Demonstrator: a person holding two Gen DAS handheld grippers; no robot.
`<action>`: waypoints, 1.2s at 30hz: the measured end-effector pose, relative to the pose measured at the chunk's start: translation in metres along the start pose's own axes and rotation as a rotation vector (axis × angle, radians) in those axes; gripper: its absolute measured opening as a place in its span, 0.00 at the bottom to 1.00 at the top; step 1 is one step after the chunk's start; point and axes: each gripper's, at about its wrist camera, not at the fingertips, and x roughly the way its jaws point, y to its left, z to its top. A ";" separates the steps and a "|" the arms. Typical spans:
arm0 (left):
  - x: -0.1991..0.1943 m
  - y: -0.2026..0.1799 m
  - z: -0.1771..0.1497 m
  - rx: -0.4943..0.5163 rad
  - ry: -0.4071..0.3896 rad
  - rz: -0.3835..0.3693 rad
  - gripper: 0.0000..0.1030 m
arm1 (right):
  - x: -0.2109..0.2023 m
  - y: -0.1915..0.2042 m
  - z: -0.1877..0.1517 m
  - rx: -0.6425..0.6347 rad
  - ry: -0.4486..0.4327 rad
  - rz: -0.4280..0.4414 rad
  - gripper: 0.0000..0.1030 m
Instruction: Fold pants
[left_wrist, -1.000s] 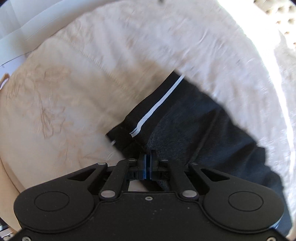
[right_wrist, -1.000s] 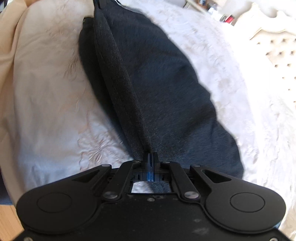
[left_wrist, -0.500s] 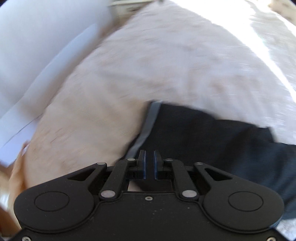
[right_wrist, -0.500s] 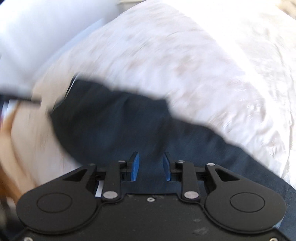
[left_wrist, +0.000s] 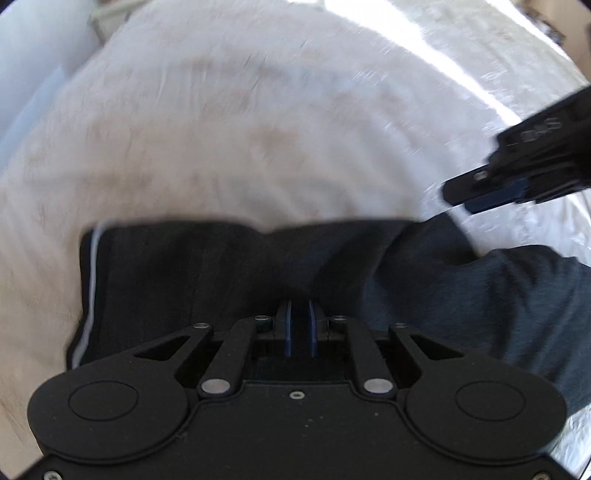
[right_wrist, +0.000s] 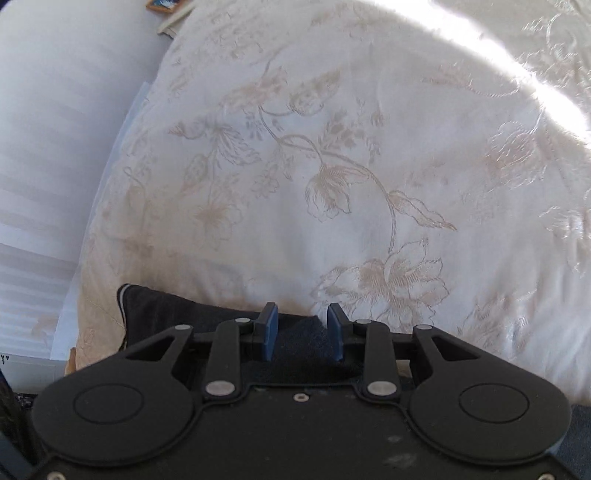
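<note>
The dark grey pants (left_wrist: 229, 273) lie folded on the white embroidered bedspread (left_wrist: 229, 133), with a white stripe along their left edge (left_wrist: 90, 280). My left gripper (left_wrist: 299, 310) hovers over the pants with its blue pads a narrow gap apart, holding nothing. My right gripper (right_wrist: 302, 317) is open and empty above the pants' far edge (right_wrist: 177, 310); it also shows at the right of the left wrist view (left_wrist: 491, 192), above the cloth.
The bedspread (right_wrist: 332, 166) stretches far ahead of both grippers. A white wall or curtain (right_wrist: 55, 129) borders the bed on the left, with a small framed object (right_wrist: 166, 5) at the top.
Both grippers have let go of the pants and opened. The cloth they held up a second ago now lies folded flat on the bed. The right gripper has lifted away.
</note>
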 end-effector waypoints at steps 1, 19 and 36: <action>0.011 0.006 -0.001 -0.032 0.046 0.002 0.18 | 0.005 0.001 0.002 -0.007 0.016 -0.005 0.32; 0.017 0.015 -0.017 -0.073 0.039 -0.045 0.19 | 0.022 0.059 -0.054 -0.445 0.064 -0.149 0.32; 0.015 0.024 -0.022 -0.066 0.017 -0.059 0.18 | 0.016 0.064 -0.053 -0.425 -0.038 -0.185 0.32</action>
